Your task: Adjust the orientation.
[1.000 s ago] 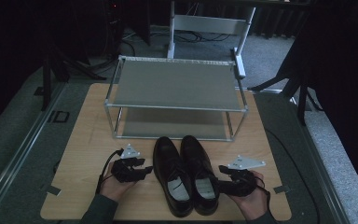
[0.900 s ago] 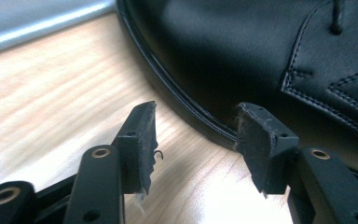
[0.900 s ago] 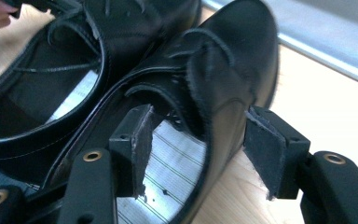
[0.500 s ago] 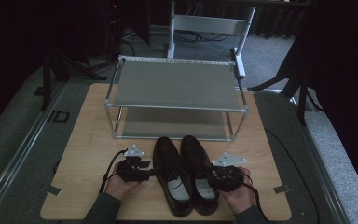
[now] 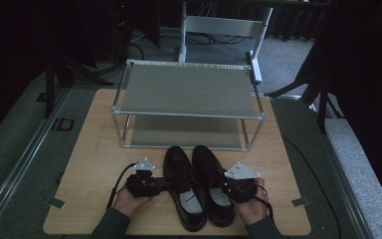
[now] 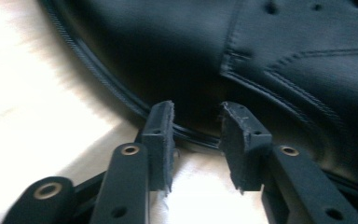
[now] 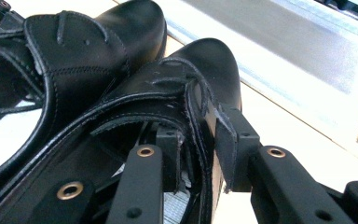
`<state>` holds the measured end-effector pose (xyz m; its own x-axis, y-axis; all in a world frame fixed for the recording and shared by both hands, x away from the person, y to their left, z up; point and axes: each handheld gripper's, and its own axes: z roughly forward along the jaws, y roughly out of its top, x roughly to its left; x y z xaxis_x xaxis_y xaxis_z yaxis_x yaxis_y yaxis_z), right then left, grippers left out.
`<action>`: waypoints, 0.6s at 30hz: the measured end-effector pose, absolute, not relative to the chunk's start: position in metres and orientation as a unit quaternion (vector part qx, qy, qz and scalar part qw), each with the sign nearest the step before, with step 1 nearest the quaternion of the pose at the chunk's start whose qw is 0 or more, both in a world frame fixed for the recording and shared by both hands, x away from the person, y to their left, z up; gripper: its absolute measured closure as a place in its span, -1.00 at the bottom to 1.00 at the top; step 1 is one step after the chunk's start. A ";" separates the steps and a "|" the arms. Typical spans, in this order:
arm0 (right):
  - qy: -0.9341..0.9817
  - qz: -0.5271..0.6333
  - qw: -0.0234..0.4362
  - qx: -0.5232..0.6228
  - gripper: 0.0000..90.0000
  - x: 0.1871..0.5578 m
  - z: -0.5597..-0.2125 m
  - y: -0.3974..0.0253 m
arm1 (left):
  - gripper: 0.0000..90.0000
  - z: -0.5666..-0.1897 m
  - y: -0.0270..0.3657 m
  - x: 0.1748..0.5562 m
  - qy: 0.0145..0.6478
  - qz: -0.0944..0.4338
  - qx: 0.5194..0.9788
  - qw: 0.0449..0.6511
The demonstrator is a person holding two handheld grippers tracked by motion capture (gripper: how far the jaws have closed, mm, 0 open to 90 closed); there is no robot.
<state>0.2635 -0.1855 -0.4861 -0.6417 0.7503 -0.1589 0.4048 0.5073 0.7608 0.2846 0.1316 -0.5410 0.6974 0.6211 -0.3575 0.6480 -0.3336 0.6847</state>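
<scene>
Two black leather lace-up shoes stand side by side at the table's front middle, toes toward the rack: the left shoe (image 5: 183, 196) and the right shoe (image 5: 210, 172). My left gripper (image 5: 161, 185) is open, its tips (image 6: 196, 126) against the left shoe's (image 6: 261, 56) outer side at the sole welt, with nothing between them. My right gripper (image 5: 225, 188) straddles the outer collar wall of the right shoe (image 7: 205, 65). One finger (image 7: 170, 158) is inside the shoe, the other outside, and the jaws (image 7: 196, 128) are shut on the leather.
A two-tier metal shoe rack (image 5: 189, 89) with grey shelves stands just beyond the shoes, both shelves bare. The wooden table (image 5: 94, 149) has open room left and right of the rack. Black stands and a metal frame rise behind the table in the dark.
Both grippers have moved inward to the shoes. The left one now touches the left shoe's side. The right one has slid over the right shoe's collar.
</scene>
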 end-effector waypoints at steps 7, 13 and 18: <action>0.839 0.364 0.210 0.346 0.45 0.263 -0.490 -0.193 | 0.56 -0.540 0.124 0.276 0.371 -0.030 0.823 0.429; 0.837 0.354 0.216 0.356 0.48 0.267 -0.489 -0.202 | 0.50 -0.537 0.106 0.266 0.330 -0.038 0.847 0.416; 0.835 0.356 0.206 0.366 0.47 0.273 -0.487 -0.215 | 0.30 -0.535 0.089 0.256 0.314 -0.032 0.857 0.407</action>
